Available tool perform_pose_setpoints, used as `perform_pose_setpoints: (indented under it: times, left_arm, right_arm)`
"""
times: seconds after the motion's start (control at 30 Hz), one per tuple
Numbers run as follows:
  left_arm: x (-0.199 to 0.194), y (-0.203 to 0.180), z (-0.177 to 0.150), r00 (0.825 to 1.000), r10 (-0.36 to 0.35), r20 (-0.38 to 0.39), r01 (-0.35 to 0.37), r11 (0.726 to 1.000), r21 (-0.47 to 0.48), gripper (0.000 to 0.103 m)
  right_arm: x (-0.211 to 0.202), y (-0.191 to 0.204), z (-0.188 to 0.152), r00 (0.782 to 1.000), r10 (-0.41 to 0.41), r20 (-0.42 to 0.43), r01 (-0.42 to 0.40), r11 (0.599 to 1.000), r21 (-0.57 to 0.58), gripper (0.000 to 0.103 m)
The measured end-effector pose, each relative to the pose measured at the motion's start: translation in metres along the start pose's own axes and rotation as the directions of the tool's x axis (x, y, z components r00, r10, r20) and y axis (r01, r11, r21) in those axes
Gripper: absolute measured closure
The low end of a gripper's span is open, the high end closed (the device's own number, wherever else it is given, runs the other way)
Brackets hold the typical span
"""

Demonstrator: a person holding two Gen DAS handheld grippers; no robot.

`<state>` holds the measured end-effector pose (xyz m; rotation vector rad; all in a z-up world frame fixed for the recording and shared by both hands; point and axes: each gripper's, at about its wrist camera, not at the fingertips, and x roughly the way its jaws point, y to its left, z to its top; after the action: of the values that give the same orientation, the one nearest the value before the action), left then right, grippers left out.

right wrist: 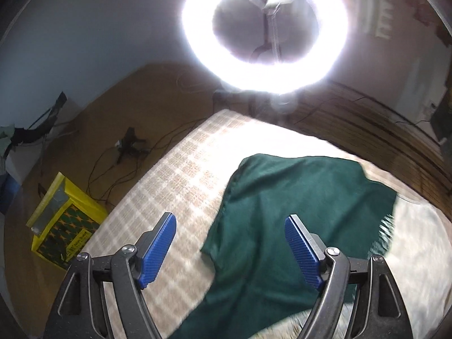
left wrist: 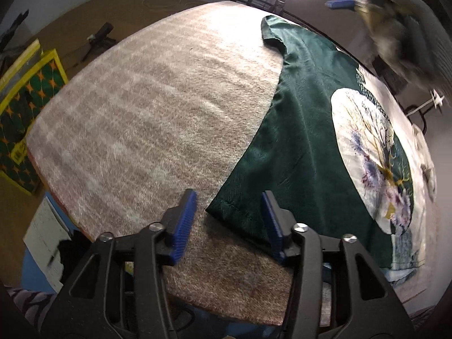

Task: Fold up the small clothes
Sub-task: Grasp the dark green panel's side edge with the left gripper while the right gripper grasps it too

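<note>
A dark green T-shirt (left wrist: 305,141) with a round white tree print (left wrist: 367,155) lies flat on a beige checked blanket (left wrist: 155,99) that covers the table. My left gripper (left wrist: 228,221) is low over the shirt's near hem corner (left wrist: 223,209). The corner lies between the blue pads (left wrist: 185,223), which stand apart from it, so the gripper is open. In the right wrist view my right gripper (right wrist: 230,251) hangs open above the plain green cloth (right wrist: 282,197) near the sleeve, with nothing held. That picture is blurred. The right gripper shows as a blur (left wrist: 395,34) at the left wrist view's top right.
A ring light (right wrist: 265,28) glares beyond the table's far edge. A yellow patterned bag (right wrist: 62,220) and cables (right wrist: 127,147) lie on the brown floor to the left. White paper (left wrist: 45,234) shows below the table's near left edge.
</note>
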<state>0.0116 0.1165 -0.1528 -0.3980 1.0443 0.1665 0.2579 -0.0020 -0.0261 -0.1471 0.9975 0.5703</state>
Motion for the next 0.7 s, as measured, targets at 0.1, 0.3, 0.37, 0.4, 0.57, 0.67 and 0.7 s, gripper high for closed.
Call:
perform_pose_setpoints:
  times: [0.1,0.3,0.37,0.4,0.57,0.67,0.7]
  left_arm:
    - [0.003,-0.004,0.002,1.000,-0.013,0.001,0.013,1.000,0.015,0.090]
    - [0.008,-0.005,0.006,0.995,-0.097,-0.029,0.097,0.995,-0.013,0.100]
    - [0.008,-0.004,0.007,0.994,-0.108,-0.029,0.107,0.994,-0.027,0.100]
    - [0.008,-0.003,0.008,0.993,-0.111,-0.028,0.110,0.993,-0.033,0.100]
    - [0.005,-0.004,0.008,0.994,-0.108,-0.012,0.108,0.994,-0.030,0.100]
    - [0.004,0.000,0.008,0.994,-0.110,-0.012,0.110,0.994,-0.029,0.101]
    - [0.003,0.000,0.007,0.994,-0.110,-0.009,0.109,0.994,-0.027,0.101]
  right_arm:
    - [0.041,0.001,0.013,0.999,0.015,-0.051,-0.014,1.000,0.019,0.028]
    - [0.105,0.006,0.029,0.991,-0.004,-0.131,0.006,1.000,0.013,0.036]
    - [0.120,0.007,0.034,0.989,0.002,-0.150,-0.001,1.000,0.009,0.040]
    - [0.131,0.010,0.037,0.986,-0.002,-0.165,0.002,1.000,0.000,0.041]
    - [0.166,0.013,0.042,0.973,-0.052,-0.223,0.043,0.998,-0.045,0.054]
    - [0.178,0.014,0.041,0.966,-0.081,-0.246,0.063,0.995,-0.081,0.063]
    - [0.181,0.016,0.041,0.967,-0.094,-0.235,0.071,0.992,-0.104,0.069]
